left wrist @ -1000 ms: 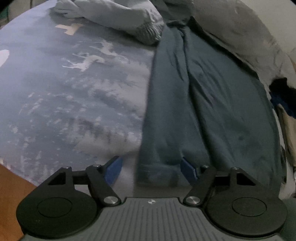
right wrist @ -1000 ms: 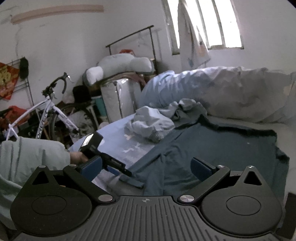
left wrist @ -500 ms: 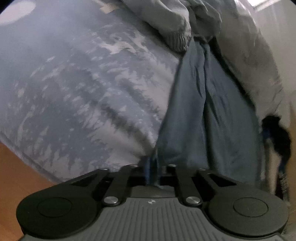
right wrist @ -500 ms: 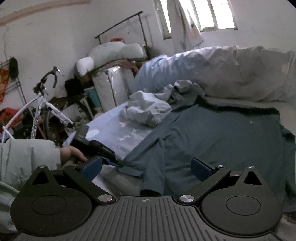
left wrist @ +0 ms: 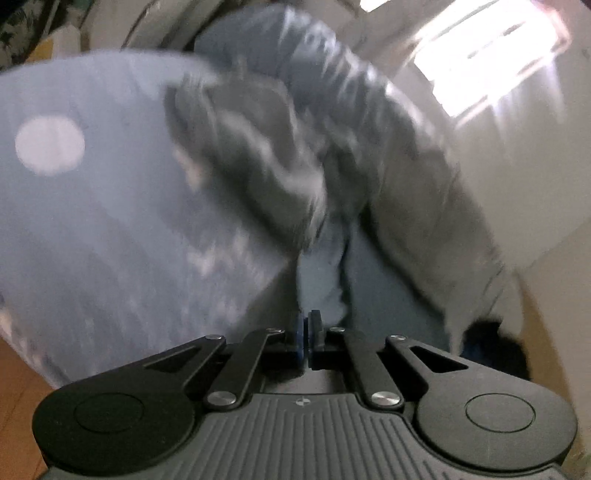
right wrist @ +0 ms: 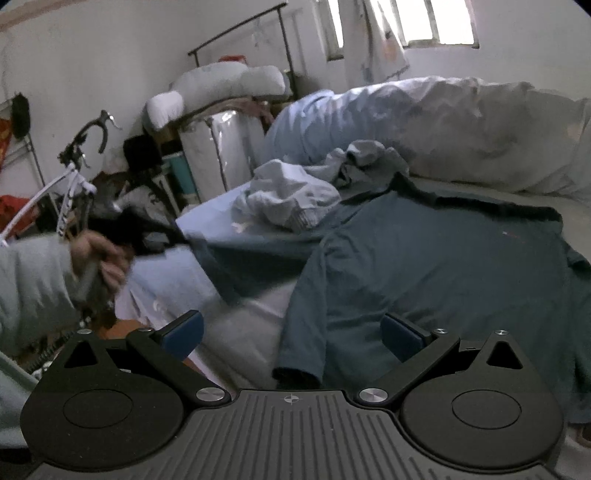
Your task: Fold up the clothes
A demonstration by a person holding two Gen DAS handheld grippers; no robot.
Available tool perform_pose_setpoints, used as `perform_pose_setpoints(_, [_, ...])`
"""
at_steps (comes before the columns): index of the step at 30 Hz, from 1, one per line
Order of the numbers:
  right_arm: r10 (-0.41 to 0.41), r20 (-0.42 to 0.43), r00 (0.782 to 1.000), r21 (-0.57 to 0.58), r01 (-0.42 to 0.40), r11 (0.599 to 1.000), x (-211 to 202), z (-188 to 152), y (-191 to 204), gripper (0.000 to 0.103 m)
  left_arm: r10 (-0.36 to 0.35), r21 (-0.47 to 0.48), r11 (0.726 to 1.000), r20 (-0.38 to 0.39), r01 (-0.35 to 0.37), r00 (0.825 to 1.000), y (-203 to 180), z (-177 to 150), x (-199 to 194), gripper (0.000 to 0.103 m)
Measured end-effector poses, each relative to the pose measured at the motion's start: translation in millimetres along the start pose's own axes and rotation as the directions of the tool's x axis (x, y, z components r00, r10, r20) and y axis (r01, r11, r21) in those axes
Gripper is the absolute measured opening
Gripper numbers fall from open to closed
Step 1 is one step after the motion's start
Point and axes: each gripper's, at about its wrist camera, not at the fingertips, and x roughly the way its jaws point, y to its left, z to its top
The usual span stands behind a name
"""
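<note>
Dim window light (right wrist: 437,22), left-view blur

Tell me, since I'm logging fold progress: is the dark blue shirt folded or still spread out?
Mostly spread: the dark blue shirt lies flat across the bed. Only one sleeve is lifted, pinched in the shut left gripper. The right gripper is open.

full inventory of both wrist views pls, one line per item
dark teal shirt: 1, spread on the bed, one sleeve lifted toward the left claw
pale grey-blue garment: 1, crumpled on the bed beyond the shirt
grey-blue garment: 1, bunched behind it
bed sheet: 1, light blue with white print
duvet: 1, whitish, heaped at the far side of the bed
bicycle: 1, white frame, left by the wall
window: 1, bright, top right
left claw: black, blue pads, shut on the shirt sleeve
right claw: black, blue pads, open above the near sleeve
hand: 1, pale green sleeve, holding the left claw
</note>
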Motion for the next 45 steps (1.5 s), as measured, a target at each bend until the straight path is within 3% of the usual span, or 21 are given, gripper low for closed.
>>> perform_pose_setpoints(3, [0.005,-0.018,1.0,-0.007,-0.005,1.0,6,0,0,0.102,-0.017,-0.011,1.0,0.098,0.018,0.995,-4,27,-23,0.006])
perform_pose_setpoints(8, [0.028,-0.061,0.998,0.01,-0.028,1.0,39,-7,-4,0.096,0.039,-0.018,0.999,0.195,-0.036,0.98,-4,81,-34,0.006])
perform_pose_setpoints(12, [0.019,-0.126,0.992,0.013,-0.017,1.0,70,-21,-11,0.074,0.097,-0.016,0.995,0.258,-0.096,0.961,-12,115,-34,0.006])
perform_pose_setpoints(16, [-0.004,-0.192,0.981,0.003,0.005,1.0,99,-37,-17,0.063,0.11,0.001,0.993,0.288,-0.115,0.951,-20,138,-32,0.006])
perform_pose_setpoints(21, [-0.049,-0.272,0.961,-0.057,0.035,0.998,131,-55,-20,0.059,0.11,0.0,0.993,0.294,-0.115,0.95,-20,150,-26,0.006])
perform_pose_setpoints(23, [-0.077,-0.298,0.951,-0.103,0.049,0.994,140,-63,-20,0.049,0.118,-0.002,0.992,0.292,-0.123,0.949,-17,150,-24,0.006])
perform_pose_setpoints(24, [-0.092,-0.302,0.949,-0.118,0.059,0.991,143,-67,-20,0.038,0.123,-0.004,0.992,0.29,-0.127,0.949,-15,150,-24,0.006])
perform_pose_setpoints(25, [-0.104,-0.301,0.948,-0.129,0.068,0.989,146,-68,-20,0.018,0.128,-0.006,0.991,0.29,-0.132,0.949,-13,150,-24,0.006])
perform_pose_setpoints(27, [-0.105,-0.284,0.953,-0.163,0.061,0.985,152,-67,-11,0.008,0.143,-0.01,0.989,0.29,-0.146,0.946,-8,152,-25,0.006])
perform_pose_setpoints(29, [-0.078,-0.243,0.967,-0.227,0.022,0.974,150,-64,9,0.008,0.16,-0.015,0.987,0.295,-0.163,0.942,-4,154,-25,0.006])
perform_pose_setpoints(32, [0.062,-0.193,0.979,-0.317,-0.122,0.941,135,-62,47,0.008,0.184,-0.033,0.983,0.301,-0.182,0.936,2,158,-28,0.006])
perform_pose_setpoints(36, [0.218,-0.168,0.961,-0.431,-0.27,0.861,116,-63,90,0.011,0.207,-0.034,0.978,0.314,-0.207,0.927,4,164,-32,0.005])
perform_pose_setpoints(38, [0.205,-0.175,0.963,-0.444,-0.263,0.857,115,-68,92,0.011,0.207,-0.03,0.977,0.328,-0.209,0.922,2,165,-37,0.005])
perform_pose_setpoints(41, [0.094,-0.16,0.983,-0.413,-0.154,0.898,119,-68,80,0.021,0.204,-0.022,0.978,0.336,-0.209,0.92,1,166,-42,0.005])
perform_pose_setpoints(45, [-0.002,-0.136,0.991,-0.398,-0.053,0.916,124,-64,72,0.058,0.2,0.022,0.976,0.3,-0.217,0.933,0,158,-37,0.005])
